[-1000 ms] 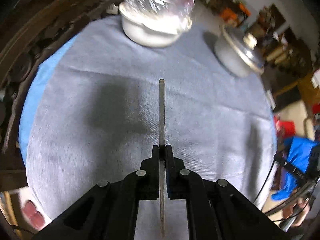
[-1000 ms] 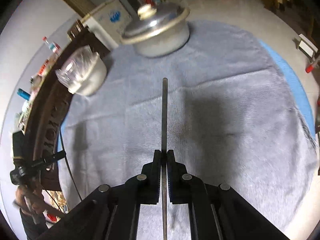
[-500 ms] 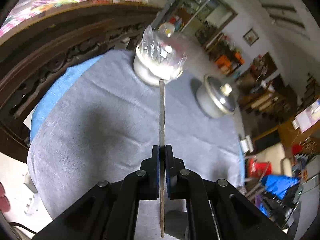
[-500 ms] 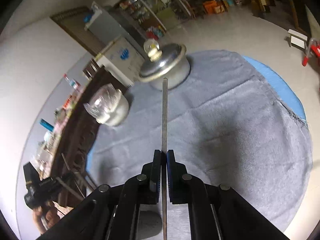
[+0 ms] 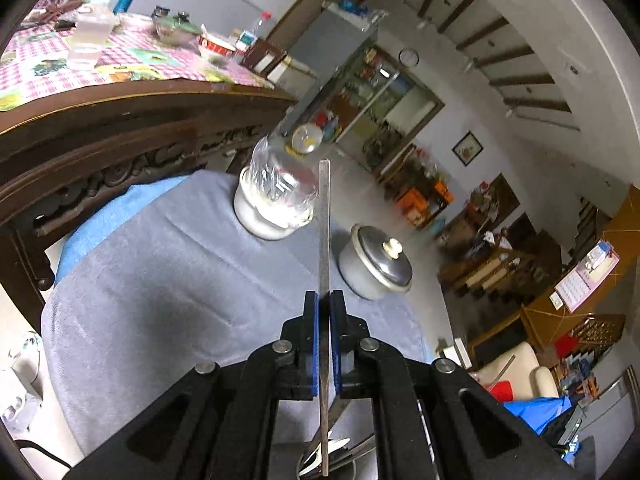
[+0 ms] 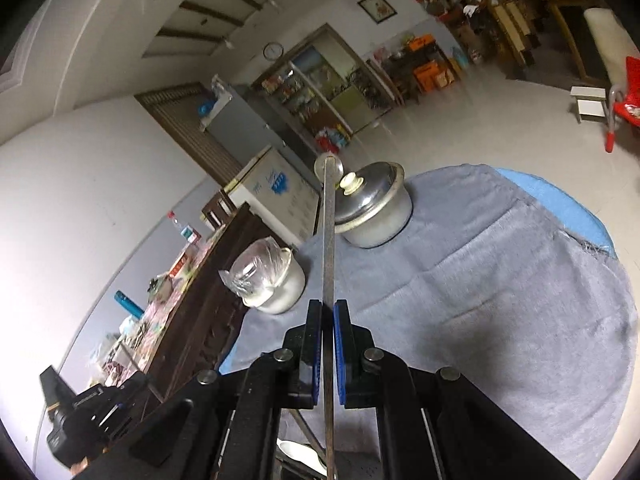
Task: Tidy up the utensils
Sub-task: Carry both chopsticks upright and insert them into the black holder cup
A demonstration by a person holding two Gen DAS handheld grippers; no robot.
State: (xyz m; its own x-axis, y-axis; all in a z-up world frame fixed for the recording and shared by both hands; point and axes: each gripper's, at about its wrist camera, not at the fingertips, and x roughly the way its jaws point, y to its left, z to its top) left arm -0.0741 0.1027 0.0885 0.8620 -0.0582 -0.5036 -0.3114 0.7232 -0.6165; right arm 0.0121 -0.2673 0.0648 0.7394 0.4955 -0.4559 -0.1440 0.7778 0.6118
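Observation:
My left gripper (image 5: pixel 324 300) is shut on a flat steel utensil handle (image 5: pixel 324 224) that sticks up and forward, its lower end hidden below the jaws. My right gripper (image 6: pixel 328 308) is shut on a thin steel utensil handle (image 6: pixel 328 232) with a rounded tip, also pointing forward. Both are held above a round table with a grey cloth (image 5: pixel 160 292) (image 6: pixel 500 280). More utensils and a white item (image 5: pixel 328 450) (image 6: pixel 300 454) show under each gripper at the bottom edge; what holds them is hidden.
A white pot covered with clear plastic (image 5: pixel 274 200) (image 6: pixel 266 280) and a lidded steel pot (image 5: pixel 376 264) (image 6: pixel 372 204) stand at the table's far side. A dark carved wooden sideboard (image 5: pixel 100 148) (image 6: pixel 192 320) borders the table.
Both grippers have tilted upward, keeping hold of their utensils. The views swung from looking down at the cloth to looking across the table into the room.

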